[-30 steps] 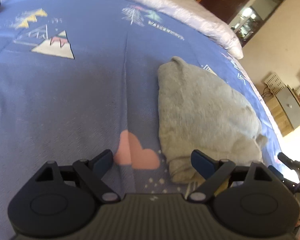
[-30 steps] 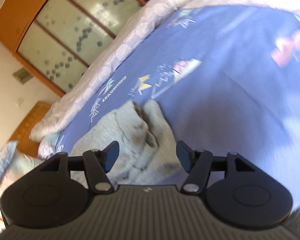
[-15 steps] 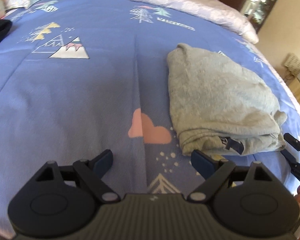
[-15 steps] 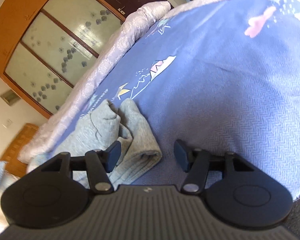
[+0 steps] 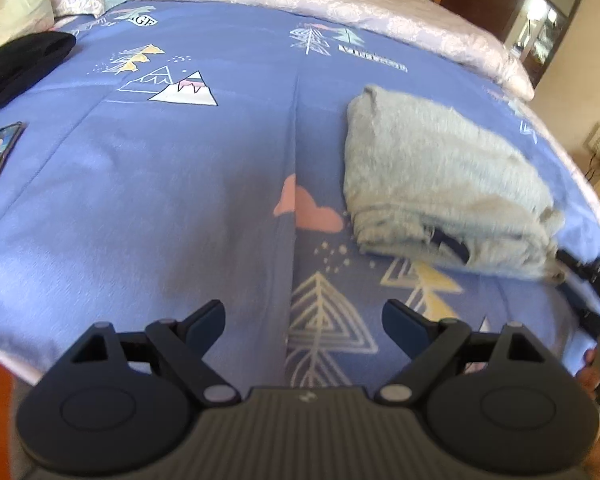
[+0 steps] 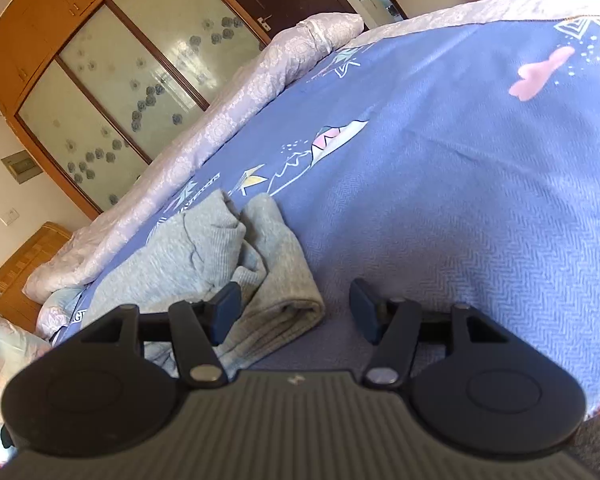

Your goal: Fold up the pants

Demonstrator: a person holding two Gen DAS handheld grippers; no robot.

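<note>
Pants [image 5: 444, 184], grey and folded into a compact bundle, are laid on the blue bedspread [image 5: 180, 208]. Nothing is held: the left gripper [image 5: 303, 322] is spread wide over bare cloth, while the right gripper [image 6: 296, 312] is parted around the bundle's edge, presumably for tidying.

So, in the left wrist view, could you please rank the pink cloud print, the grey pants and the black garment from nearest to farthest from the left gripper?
From the left gripper:
1. Pink cloud print, straight ahead on the blue cover.
2. Grey pants, folded, ahead to the right.
3. Black garment, far left corner.
</note>
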